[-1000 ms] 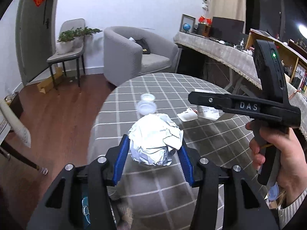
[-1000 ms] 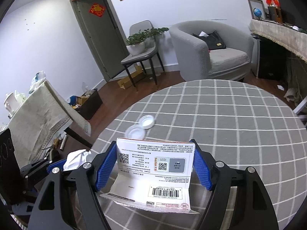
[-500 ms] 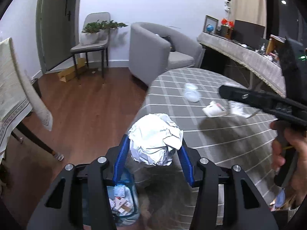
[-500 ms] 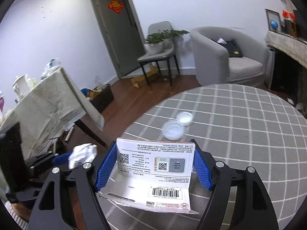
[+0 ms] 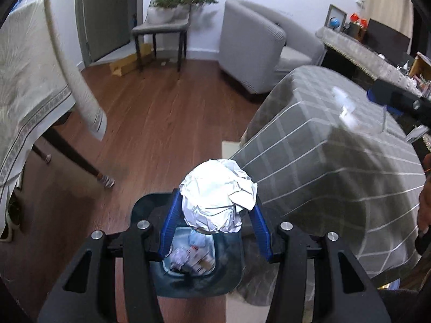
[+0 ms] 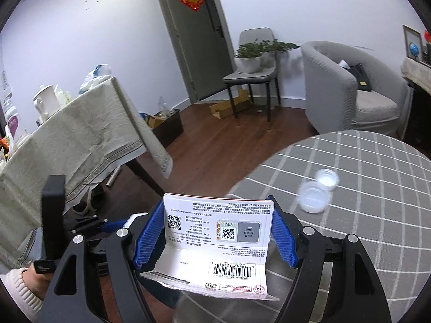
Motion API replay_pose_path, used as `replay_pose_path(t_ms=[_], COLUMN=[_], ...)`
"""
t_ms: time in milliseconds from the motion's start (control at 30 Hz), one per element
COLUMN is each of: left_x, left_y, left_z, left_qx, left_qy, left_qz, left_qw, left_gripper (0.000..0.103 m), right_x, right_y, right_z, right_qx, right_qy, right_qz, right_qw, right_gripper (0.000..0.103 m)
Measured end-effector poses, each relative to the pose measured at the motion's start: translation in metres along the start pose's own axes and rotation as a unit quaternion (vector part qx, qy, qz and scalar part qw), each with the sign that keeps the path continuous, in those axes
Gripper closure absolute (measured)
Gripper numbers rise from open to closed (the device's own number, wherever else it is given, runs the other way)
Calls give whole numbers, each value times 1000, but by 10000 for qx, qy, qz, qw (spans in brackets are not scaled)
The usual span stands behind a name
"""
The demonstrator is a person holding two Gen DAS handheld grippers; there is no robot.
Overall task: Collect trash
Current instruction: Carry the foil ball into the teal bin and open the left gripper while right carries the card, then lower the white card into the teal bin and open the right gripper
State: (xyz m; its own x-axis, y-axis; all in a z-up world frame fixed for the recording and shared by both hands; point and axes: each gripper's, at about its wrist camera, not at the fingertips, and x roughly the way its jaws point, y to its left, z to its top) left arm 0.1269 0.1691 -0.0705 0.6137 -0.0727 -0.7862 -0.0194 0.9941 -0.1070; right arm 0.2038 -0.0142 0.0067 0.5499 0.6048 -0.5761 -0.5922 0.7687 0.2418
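Note:
My left gripper (image 5: 214,216) is shut on a crumpled ball of white paper (image 5: 216,197) and hangs over a dark blue trash bin (image 5: 188,274) on the floor, with several scraps inside it. My right gripper (image 6: 216,231) is shut on a torn white card package (image 6: 215,242) printed with a barcode and QR codes. It hovers by the edge of the round table with the grey checked cloth (image 6: 363,215). Two small clear plastic lids (image 6: 317,192) lie on that cloth. The left gripper's body (image 6: 54,215) shows at the lower left of the right wrist view.
A second table under a beige cloth (image 6: 80,145) stands to the left, its dark leg (image 5: 78,158) near the bin. A grey armchair (image 5: 258,53), a chair carrying a potted plant (image 6: 253,64) and cardboard boxes (image 6: 229,105) stand along the far wall. Wooden floor (image 5: 161,113) lies between.
Both grippers swung left away from the round table's middle. The left one tipped downward and now holds the paper ball over the trash bin. The right keeps its card package near the table's edge.

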Motion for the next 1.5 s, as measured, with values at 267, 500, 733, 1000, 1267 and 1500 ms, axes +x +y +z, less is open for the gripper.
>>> replay_pose_path(t_ms=[267, 500, 733, 1000, 1267, 1500], left_x=[12, 14, 0, -23, -43, -60], left_y=[26, 50, 68, 89, 99, 105], left_z=[-14, -23, -25, -23, -20, -15], left_qx=[-34, -172, -355, -536, -538, -535], left_qy=[572, 875, 785, 384, 50, -276], left_qz=[118, 57, 192, 242, 256, 193], left_qw=[9983, 9960, 9961, 9975, 9982, 9980], left_gripper=[50, 40, 38, 42, 53, 63], right_x=[30, 55, 82, 117, 145, 171], right_y=[37, 64, 81, 91, 101, 113], right_z=[4, 1, -6, -22, -39, -59], right_qx=[-132, -260, -305, -311, -382, -513], right_qy=[155, 334, 632, 1127, 1533, 1938], right_qz=[282, 411, 400, 358, 308, 220], right_qw=[9994, 9983, 9967, 9925, 9870, 9795], right_gripper=[28, 28, 28, 28, 28, 28])
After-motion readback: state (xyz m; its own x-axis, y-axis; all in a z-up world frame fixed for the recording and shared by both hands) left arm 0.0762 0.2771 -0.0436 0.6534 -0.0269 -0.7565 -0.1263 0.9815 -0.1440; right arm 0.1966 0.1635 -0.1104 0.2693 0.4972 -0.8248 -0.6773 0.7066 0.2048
